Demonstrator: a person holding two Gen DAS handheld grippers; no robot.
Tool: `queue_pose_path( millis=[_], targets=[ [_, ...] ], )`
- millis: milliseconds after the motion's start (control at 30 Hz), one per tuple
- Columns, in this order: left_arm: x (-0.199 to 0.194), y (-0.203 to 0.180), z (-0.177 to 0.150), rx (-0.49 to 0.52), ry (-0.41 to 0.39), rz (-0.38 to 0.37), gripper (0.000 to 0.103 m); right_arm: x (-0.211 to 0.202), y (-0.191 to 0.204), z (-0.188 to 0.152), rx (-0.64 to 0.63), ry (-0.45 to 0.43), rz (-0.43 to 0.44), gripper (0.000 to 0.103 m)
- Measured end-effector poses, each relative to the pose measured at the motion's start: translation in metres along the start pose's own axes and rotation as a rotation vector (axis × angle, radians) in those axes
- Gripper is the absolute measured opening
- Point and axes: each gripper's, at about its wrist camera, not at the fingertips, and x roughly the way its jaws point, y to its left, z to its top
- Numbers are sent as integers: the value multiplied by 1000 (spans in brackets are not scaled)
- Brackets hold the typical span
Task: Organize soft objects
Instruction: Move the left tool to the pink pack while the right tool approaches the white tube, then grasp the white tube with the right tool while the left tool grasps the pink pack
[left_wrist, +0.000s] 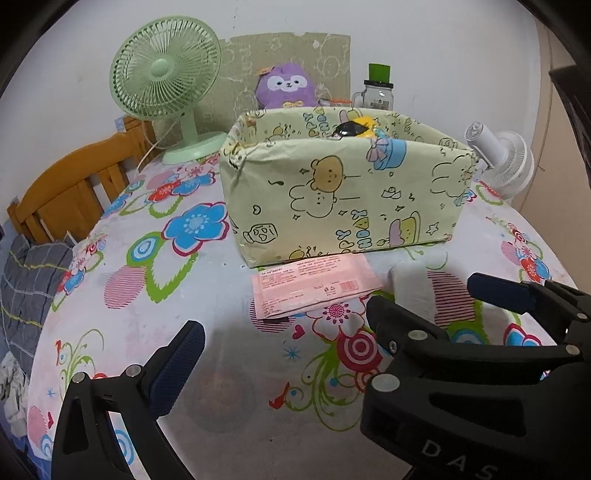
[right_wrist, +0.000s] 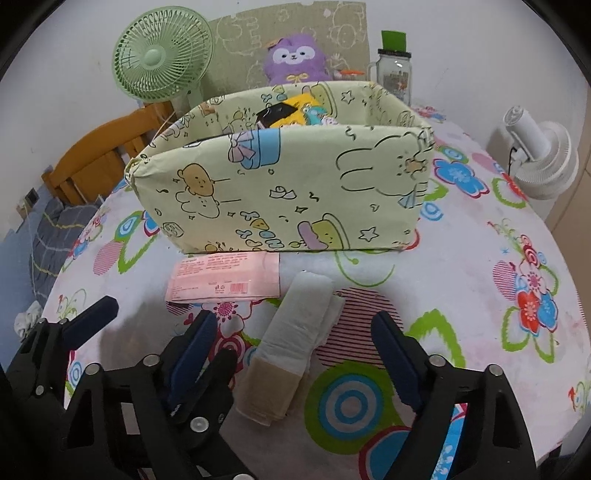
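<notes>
Pick-up step, nothing held. Left gripper (left_wrist: 291, 338) hovers low over the cloth (left_wrist: 221, 295), jaws wide and empty, aimed at the pink pack (left_wrist: 314, 290) lying flat just in front of the box (left_wrist: 332, 199). Right gripper (right_wrist: 295, 328) has jaws wide too, straddling the folded white pad (right_wrist: 295, 325), which lies beside the pack, near the box. Likely next: close on the pad, lift, drop into the box, which already holds a yellow and a black item. Box front wall is tall, so the lift must clear it. Green fan (left_wrist: 166, 70), purple plush (left_wrist: 286, 85), bottle (left_wrist: 376, 88) and white fan (left_wrist: 506, 162) sit behind, out of the way.
</notes>
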Motion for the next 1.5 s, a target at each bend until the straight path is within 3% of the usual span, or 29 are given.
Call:
queue_pose_path(
  millis=[133, 467, 633, 833, 1333, 1500],
  targets=[
    [7, 1, 1, 2, 19, 5, 102, 7, 1, 0, 13, 36, 36, 73],
    [19, 2, 0, -7, 60, -27, 103, 15, 0, 1, 23, 59, 38, 68],
    [22, -1, 1, 18, 65, -33, 102, 16, -3, 4, 20, 54, -9, 43],
    [22, 2, 4, 18, 57, -7, 102, 16, -3, 5, 8, 46, -29, 29],
    [34, -1, 21, 152, 62, 30, 102, 15, -6, 13, 24, 39, -13, 27],
    [41, -4, 26, 206, 77, 0, 102, 17, -9, 15, 40, 43, -11, 27]
  ],
)
